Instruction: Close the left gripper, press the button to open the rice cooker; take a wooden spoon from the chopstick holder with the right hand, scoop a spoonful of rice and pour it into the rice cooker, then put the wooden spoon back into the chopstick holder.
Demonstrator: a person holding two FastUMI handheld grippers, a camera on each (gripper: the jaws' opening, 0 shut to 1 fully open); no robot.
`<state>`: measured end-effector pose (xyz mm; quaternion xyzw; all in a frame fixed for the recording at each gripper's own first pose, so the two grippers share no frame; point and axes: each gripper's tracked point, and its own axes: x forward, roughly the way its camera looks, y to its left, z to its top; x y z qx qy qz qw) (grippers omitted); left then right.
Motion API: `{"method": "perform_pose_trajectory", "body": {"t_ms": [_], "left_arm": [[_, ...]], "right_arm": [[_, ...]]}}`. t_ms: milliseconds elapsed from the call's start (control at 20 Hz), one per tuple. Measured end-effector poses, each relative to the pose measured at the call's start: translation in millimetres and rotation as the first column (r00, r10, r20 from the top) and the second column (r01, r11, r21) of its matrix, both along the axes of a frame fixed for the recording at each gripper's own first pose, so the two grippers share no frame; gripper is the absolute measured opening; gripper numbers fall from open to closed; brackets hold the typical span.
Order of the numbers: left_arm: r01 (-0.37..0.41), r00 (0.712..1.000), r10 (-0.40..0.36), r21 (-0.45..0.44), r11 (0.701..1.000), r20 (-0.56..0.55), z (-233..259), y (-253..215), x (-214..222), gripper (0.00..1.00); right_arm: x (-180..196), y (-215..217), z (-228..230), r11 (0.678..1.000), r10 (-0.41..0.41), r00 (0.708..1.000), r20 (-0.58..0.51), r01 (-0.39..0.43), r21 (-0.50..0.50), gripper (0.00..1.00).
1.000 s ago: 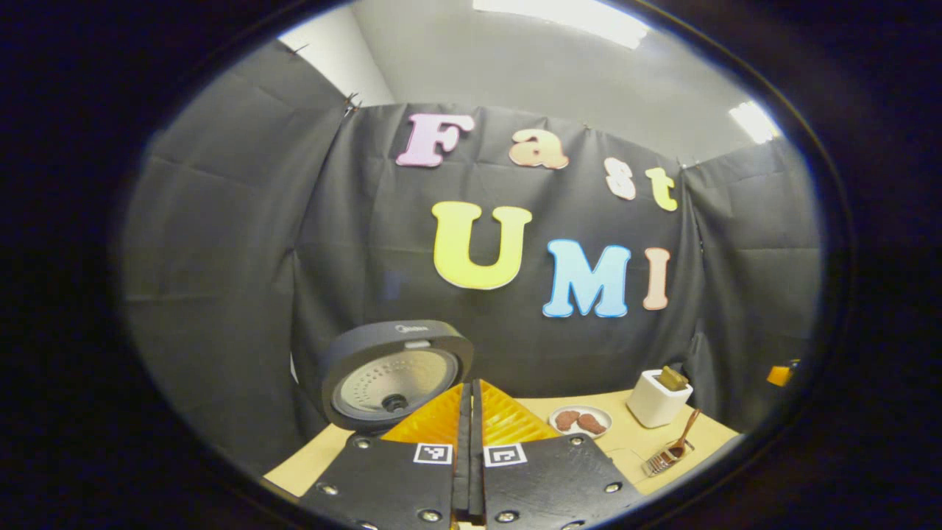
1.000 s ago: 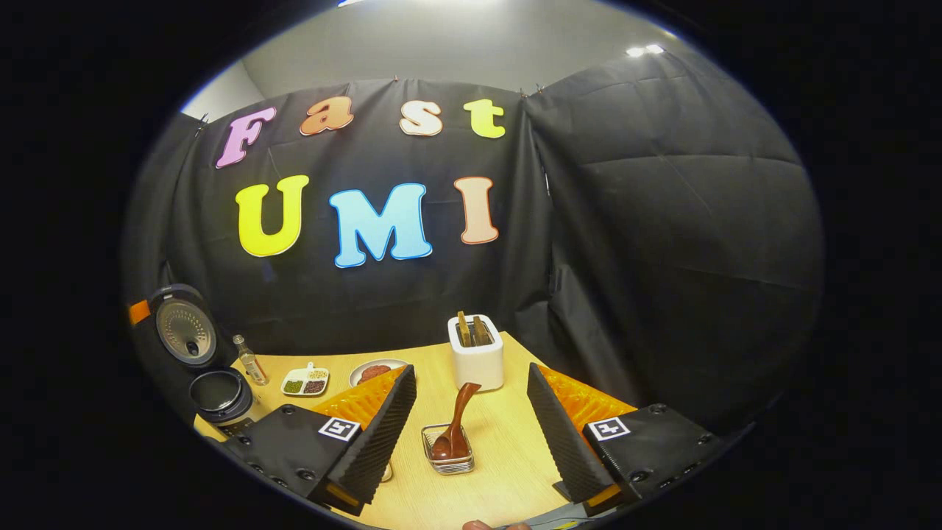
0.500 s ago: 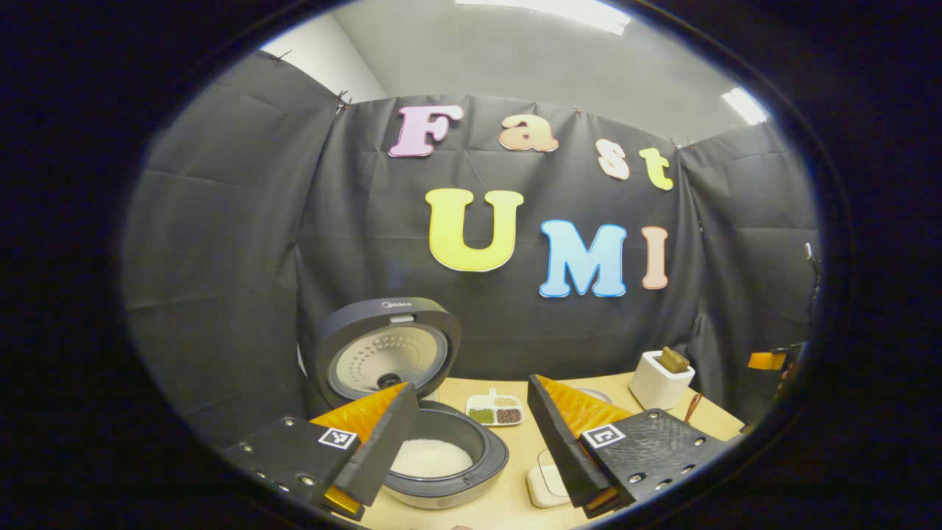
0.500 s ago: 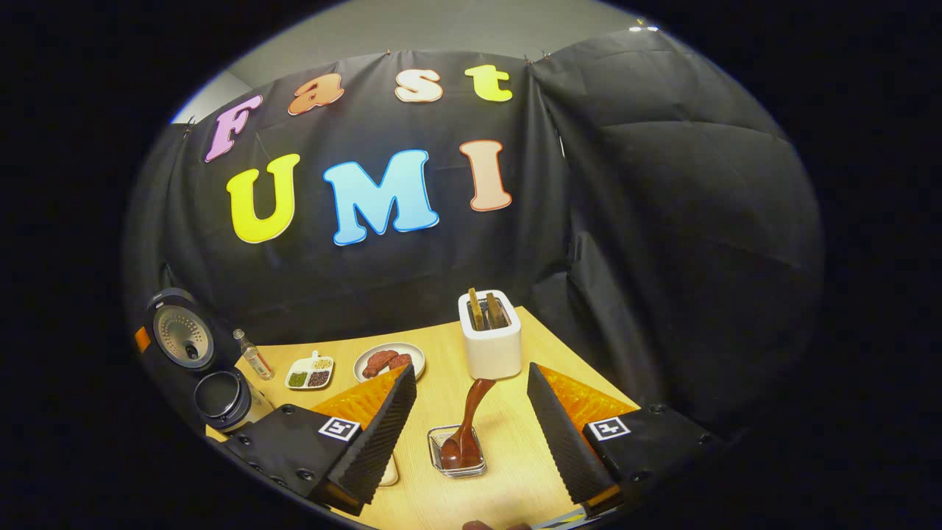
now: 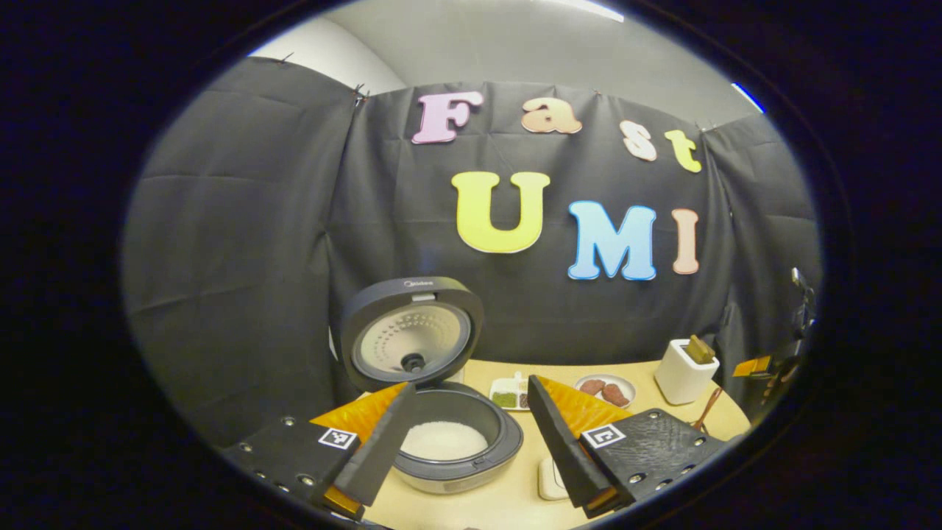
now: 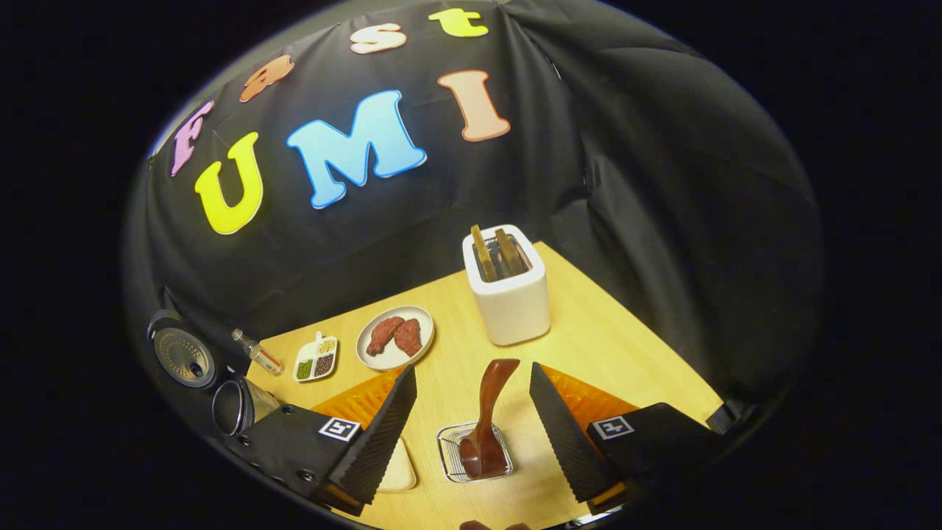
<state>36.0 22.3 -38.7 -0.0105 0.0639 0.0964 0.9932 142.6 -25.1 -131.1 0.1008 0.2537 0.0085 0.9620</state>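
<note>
The rice cooker (image 5: 456, 460) stands with its lid (image 5: 411, 335) up and white rice in its pot. My left gripper (image 5: 469, 384) is open just in front of it, one finger over the pot's near rim. In the right gripper view the wooden spoon (image 6: 489, 412) stands bowl-down in the wire chopstick holder (image 6: 450, 449). Its handle top rises between the fingers of my open right gripper (image 6: 472, 370), which do not touch it. The cooker (image 6: 234, 405) sits far left there.
On the wooden table (image 6: 589, 338) stand a white toaster (image 6: 511, 294) with bread, a plate of meat (image 6: 395, 337), a divided dish of grains (image 6: 316, 358) and a small bottle (image 6: 257, 352). A small white dish (image 5: 548, 478) lies beside the cooker.
My left gripper went from shut to open and drew back from the cooker. My right gripper tilted down and came closer over the spoon.
</note>
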Motion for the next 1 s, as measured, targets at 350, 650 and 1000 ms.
{"method": "perform_pose_trajectory", "body": {"t_ms": [350, 650, 1000], "left_arm": [[-0.093, 0.993, 0.091, -0.020, 0.996, -0.074, -20.8, -9.8, -8.4, 0.95], [-0.141, 0.984, 0.140, -0.004, 0.990, -0.109, -27.0, -25.0, -12.0, 0.95], [-0.148, 0.977, 0.145, -0.004, 0.989, -0.156, -45.8, -66.0, -16.0, 0.95]], "right_arm": [[41.4, -1.9, -52.7, 0.992, 0.020, 0.990, -0.137, -0.003, 0.127, 0.98], [71.7, -2.8, -90.9, 0.983, 0.064, 0.971, -0.230, -0.021, 0.181, 0.98], [89.2, 13.3, -109.0, 0.951, 0.144, 0.952, -0.270, -0.058, 0.302, 0.61]]}}
